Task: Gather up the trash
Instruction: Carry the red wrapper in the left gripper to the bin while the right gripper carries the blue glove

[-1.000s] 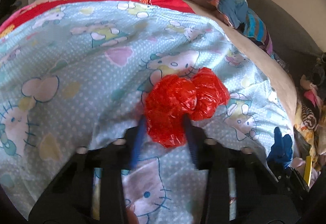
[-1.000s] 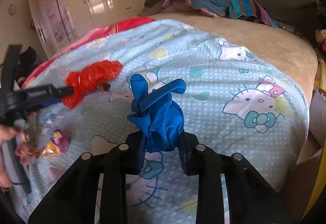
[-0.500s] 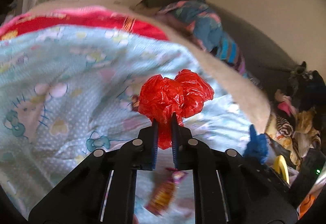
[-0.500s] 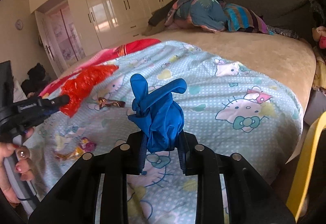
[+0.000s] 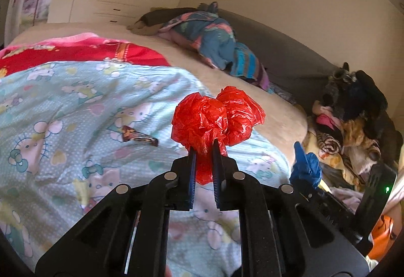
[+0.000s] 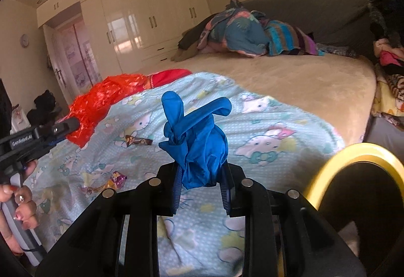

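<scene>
My left gripper (image 5: 203,148) is shut on a crumpled red plastic bag (image 5: 217,115), held up above the cartoon-print bedsheet (image 5: 75,113). In the right wrist view the same red plastic bag (image 6: 101,103) hangs at the left from the left gripper (image 6: 68,125), with a hand (image 6: 17,203) on its handle. My right gripper (image 6: 200,176) is shut on a bunched blue glove (image 6: 197,140), also lifted off the bed; the blue glove (image 5: 305,166) shows at the right in the left wrist view. A dark candy wrapper (image 5: 139,135) lies on the sheet, and a colourful wrapper (image 6: 111,181) lies nearer.
A yellow-rimmed bin (image 6: 358,176) stands low at the right, beside the bed. Bundled blankets (image 6: 252,32) lie at the bed's far end, a clothes pile (image 5: 353,125) at its right side. Cream wardrobes (image 6: 141,17) line the far wall.
The left jaws closed on the red bag and lifted it off the sheet. Both grippers rose and drew back from the bed; the yellow bin rim came into the right view.
</scene>
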`<action>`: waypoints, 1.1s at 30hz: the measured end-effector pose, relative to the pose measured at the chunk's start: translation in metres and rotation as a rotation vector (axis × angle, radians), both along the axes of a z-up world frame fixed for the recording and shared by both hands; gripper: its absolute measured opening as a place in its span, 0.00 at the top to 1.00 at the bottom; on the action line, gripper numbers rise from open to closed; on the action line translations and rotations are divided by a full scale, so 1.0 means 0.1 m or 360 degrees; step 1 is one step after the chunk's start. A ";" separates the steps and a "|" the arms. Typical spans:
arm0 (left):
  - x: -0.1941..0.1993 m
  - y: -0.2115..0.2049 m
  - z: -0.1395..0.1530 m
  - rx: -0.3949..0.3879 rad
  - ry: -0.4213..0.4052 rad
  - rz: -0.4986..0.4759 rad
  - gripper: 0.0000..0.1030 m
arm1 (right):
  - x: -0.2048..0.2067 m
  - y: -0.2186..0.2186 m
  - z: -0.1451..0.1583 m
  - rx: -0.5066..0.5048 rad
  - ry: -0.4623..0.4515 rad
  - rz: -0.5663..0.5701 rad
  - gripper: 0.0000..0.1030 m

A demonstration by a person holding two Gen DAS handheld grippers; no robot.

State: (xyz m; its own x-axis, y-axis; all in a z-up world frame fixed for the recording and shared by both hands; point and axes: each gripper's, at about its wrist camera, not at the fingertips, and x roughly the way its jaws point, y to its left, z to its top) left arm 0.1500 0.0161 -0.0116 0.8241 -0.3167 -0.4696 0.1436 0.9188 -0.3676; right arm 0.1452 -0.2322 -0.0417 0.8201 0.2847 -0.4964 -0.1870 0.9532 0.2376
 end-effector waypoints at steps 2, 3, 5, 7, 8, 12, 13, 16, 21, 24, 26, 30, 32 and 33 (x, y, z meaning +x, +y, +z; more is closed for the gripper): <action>-0.04 -0.06 0.03 0.0010 -0.0019 -0.0029 0.93 | -0.04 -0.09 0.03 -0.0009 -0.0004 -0.0033 0.76; -0.07 -0.11 0.05 0.0014 -0.0027 -0.0047 0.93 | -0.06 -0.14 0.05 0.0000 -0.0003 -0.0050 0.76; -0.09 -0.17 0.07 0.0019 -0.0037 -0.0078 0.93 | -0.10 -0.24 0.07 0.0010 0.0001 -0.0094 0.76; -0.13 -0.25 0.10 0.0024 -0.0049 -0.0115 0.93 | -0.14 -0.32 0.10 0.0011 -0.0008 -0.0127 0.76; -0.14 -0.28 0.11 0.0029 -0.0053 -0.0128 0.93 | -0.17 -0.37 0.12 0.0010 -0.0015 -0.0149 0.76; -0.19 -0.42 0.14 0.0043 -0.0070 -0.0186 0.93 | -0.24 -0.56 0.17 0.0017 -0.0025 -0.0225 0.76; -0.21 -0.45 0.14 0.0049 -0.0074 -0.0203 0.93 | -0.26 -0.61 0.17 0.0018 -0.0027 -0.0246 0.76; -0.26 -0.55 0.16 0.0062 -0.0084 -0.0242 0.93 | -0.27 -0.72 0.18 0.0023 -0.0025 -0.0293 0.76; -0.33 -0.73 0.18 0.0115 -0.0106 -0.0311 0.93 | -0.32 -0.94 0.17 0.0032 -0.0008 -0.0386 0.76; -0.37 -0.84 0.19 0.0140 -0.0111 -0.0355 0.93 | -0.37 -1.05 0.16 0.0043 0.0004 -0.0432 0.76; -0.40 -0.91 0.18 0.0158 -0.0117 -0.0380 0.93 | -0.39 -1.12 0.15 0.0047 0.0015 -0.0460 0.76; -0.44 -1.08 0.16 0.0201 -0.0114 -0.0448 0.93 | -0.42 -1.25 0.11 0.0058 0.0047 -0.0519 0.76; -0.46 -1.17 0.14 0.0221 -0.0110 -0.0484 0.93 | -0.44 -1.32 0.09 0.0059 0.0066 -0.0551 0.76; -0.47 -1.21 0.13 0.0234 -0.0106 -0.0500 0.93 | -0.45 -1.36 0.08 0.0061 0.0075 -0.0566 0.76</action>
